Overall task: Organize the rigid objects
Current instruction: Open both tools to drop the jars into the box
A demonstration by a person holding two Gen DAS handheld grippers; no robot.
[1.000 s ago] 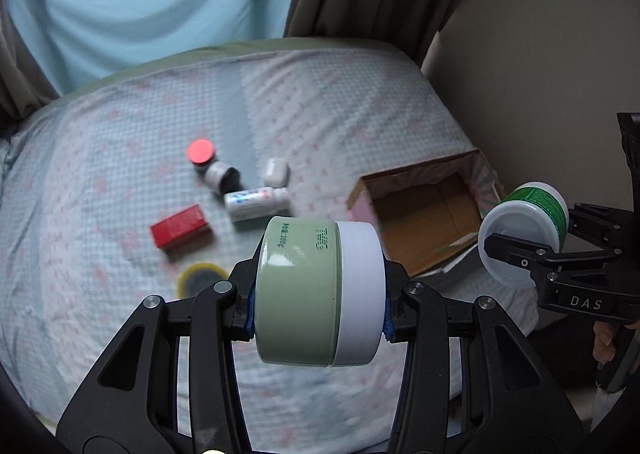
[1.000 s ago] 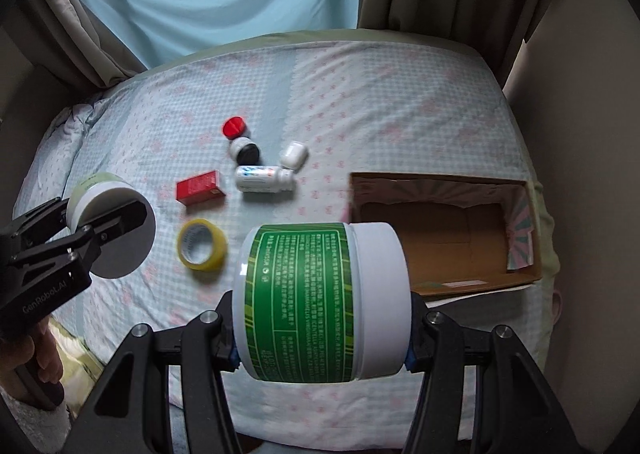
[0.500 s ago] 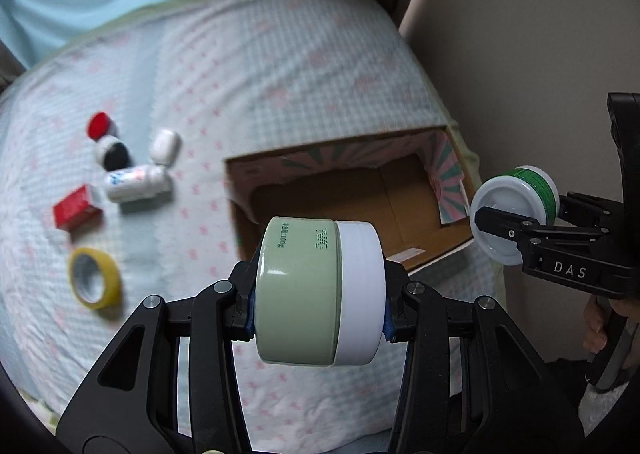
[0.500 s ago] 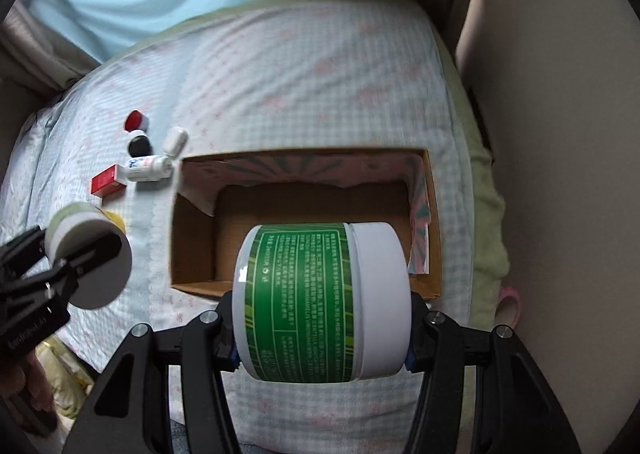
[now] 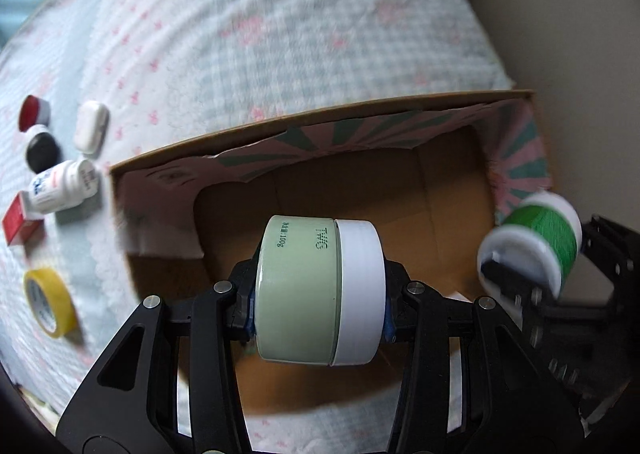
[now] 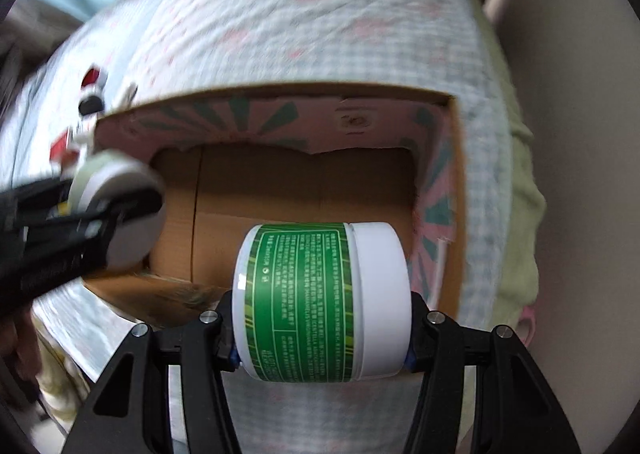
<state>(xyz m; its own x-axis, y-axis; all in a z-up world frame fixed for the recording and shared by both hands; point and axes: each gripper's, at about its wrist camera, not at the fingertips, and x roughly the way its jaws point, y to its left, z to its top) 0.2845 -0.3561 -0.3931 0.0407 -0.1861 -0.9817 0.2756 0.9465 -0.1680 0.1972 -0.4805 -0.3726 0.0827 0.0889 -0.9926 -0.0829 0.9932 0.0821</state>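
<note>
My left gripper point(image 5: 318, 290) is shut on a pale green jar with a white lid point(image 5: 316, 290), held on its side above the near left part of an open cardboard box point(image 5: 448, 178). My right gripper point(image 6: 322, 302) is shut on a white jar with a green label point(image 6: 304, 302), held on its side above the box's near right part point(image 6: 304, 186). Each gripper shows blurred in the other's view: the green-label jar point(image 5: 540, 238) at the right, the pale green jar point(image 6: 116, 198) at the left.
The box sits on a checked bedspread point(image 5: 280, 34) beside a beige wall point(image 6: 580, 94). Left of the box lie a yellow tape roll point(image 5: 48, 306), a red box point(image 5: 18, 222), a white pill bottle point(image 5: 64, 186), a black-capped jar point(image 5: 42, 150), a red-capped jar point(image 5: 34, 112) and a small white case point(image 5: 92, 126).
Both grippers have moved right and down with their jars, from over the loose items to close above the open box. The box now fills both views.
</note>
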